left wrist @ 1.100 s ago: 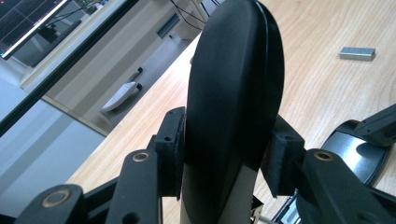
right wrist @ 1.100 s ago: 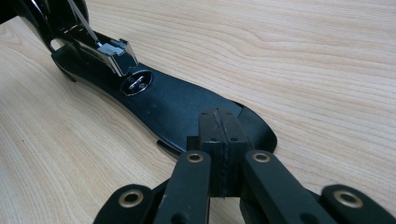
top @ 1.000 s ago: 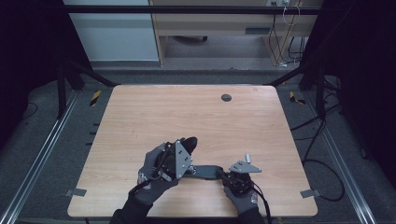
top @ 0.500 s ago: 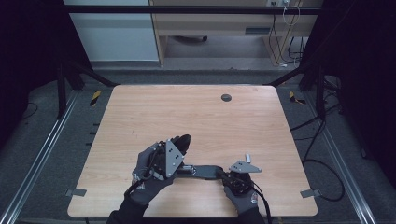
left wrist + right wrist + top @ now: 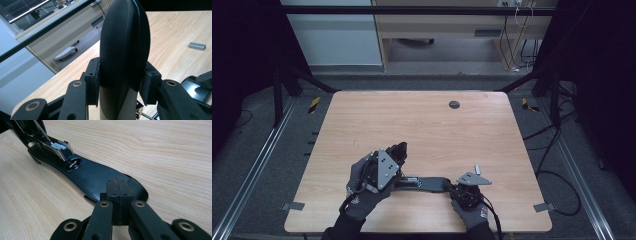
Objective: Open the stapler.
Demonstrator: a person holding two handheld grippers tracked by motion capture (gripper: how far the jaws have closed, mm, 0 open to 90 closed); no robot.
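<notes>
A black stapler is swung open near the table's front edge. Its flat base (image 5: 428, 183) (image 5: 95, 176) lies on the wood, with a round metal anvil (image 5: 74, 164) and the silver staple channel (image 5: 60, 148) at the hinge end. My left gripper (image 5: 397, 154) (image 5: 122, 81) is shut on the stapler's rounded black top arm (image 5: 401, 148) (image 5: 125, 42), which it holds raised and pointing away from me. My right gripper (image 5: 452, 187) (image 5: 117, 187) is shut, pads together, and its tip rests on the free end of the base.
A small grey strip of staples (image 5: 478, 169) (image 5: 197, 46) lies on the wooden table (image 5: 427, 125) just beyond the right gripper. A dark round grommet (image 5: 454, 104) sits near the far edge. Metal frame rails and cables run along both sides.
My left hand has drifted a little to the left with the stapler's top arm still in its jaws. The right gripper and the base have stayed put.
</notes>
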